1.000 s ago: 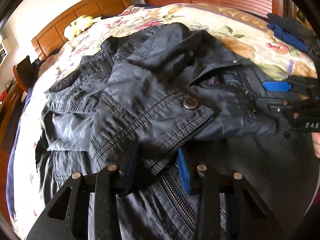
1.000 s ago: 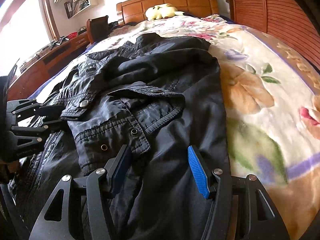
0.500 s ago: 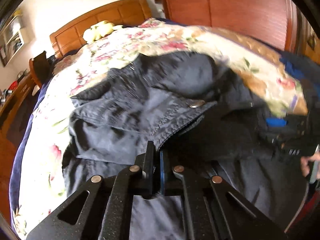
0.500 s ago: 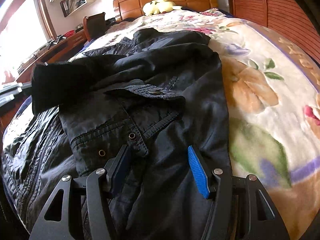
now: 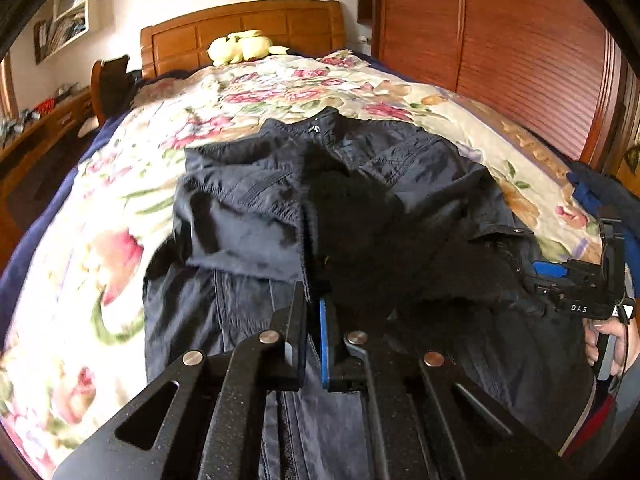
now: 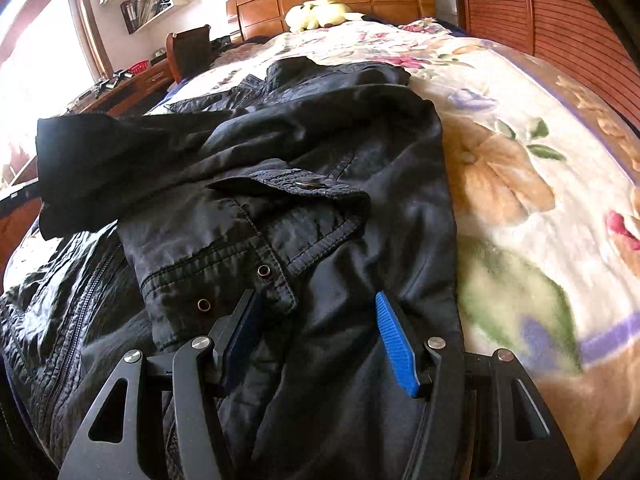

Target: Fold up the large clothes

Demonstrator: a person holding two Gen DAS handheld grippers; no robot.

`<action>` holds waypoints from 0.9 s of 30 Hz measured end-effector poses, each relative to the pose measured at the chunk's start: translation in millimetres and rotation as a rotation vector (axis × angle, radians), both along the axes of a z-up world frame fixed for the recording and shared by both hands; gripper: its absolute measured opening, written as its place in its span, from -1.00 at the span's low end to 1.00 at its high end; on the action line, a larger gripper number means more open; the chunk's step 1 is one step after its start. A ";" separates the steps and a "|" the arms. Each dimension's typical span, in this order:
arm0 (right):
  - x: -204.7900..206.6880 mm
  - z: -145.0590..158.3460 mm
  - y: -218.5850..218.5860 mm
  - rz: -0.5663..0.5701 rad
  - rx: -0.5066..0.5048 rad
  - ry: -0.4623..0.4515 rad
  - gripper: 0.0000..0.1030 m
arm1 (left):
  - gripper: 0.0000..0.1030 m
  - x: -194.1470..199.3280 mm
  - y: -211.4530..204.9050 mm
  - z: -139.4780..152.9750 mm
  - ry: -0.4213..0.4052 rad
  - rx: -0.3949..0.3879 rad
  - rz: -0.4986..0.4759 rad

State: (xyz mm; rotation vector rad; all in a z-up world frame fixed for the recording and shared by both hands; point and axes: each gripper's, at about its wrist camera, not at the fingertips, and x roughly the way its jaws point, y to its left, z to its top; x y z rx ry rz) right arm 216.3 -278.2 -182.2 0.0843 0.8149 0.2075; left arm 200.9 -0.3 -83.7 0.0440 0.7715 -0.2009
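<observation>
We are pinching the jacket point(image 5: 384, 216) sleeve in the closed left gripper point(image 5: 314, 320); lifting it clear avoids dragging. The right gripper point(image 6: 320, 340) is hovering half-open, empty.

One bit of lettering to call here: white capitals "DAS" on the black body of the right gripper point(image 5: 560, 276), over at the right edge of the left wrist view, just above the hand point(image 5: 610, 340) holding it. The letters run up against a small white tag, so more may be hidden. Nothing readable in the right wrist view.
</observation>
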 end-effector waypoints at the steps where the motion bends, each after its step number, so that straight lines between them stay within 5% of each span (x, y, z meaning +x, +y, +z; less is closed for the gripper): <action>1: -0.1 0.1 0.0 0.000 0.000 0.000 0.18 | -0.89 -3.2 2.5 -2.0 0.002 -0.015 0.002; 7: 0.2 0.5 0.4 -0.002 -0.007 0.001 0.18 | -0.89 -28.1 17.2 7.4 -0.023 -0.123 -0.002; 22: -0.2 1.2 8.5 -0.011 -0.034 0.001 0.18 | -0.89 -81.5 35.3 4.1 -0.046 -0.161 0.001; 27: -1.5 3.4 14.5 -0.023 -0.068 0.002 0.18 | -0.61 -92.9 47.4 0.7 -0.038 -0.164 0.024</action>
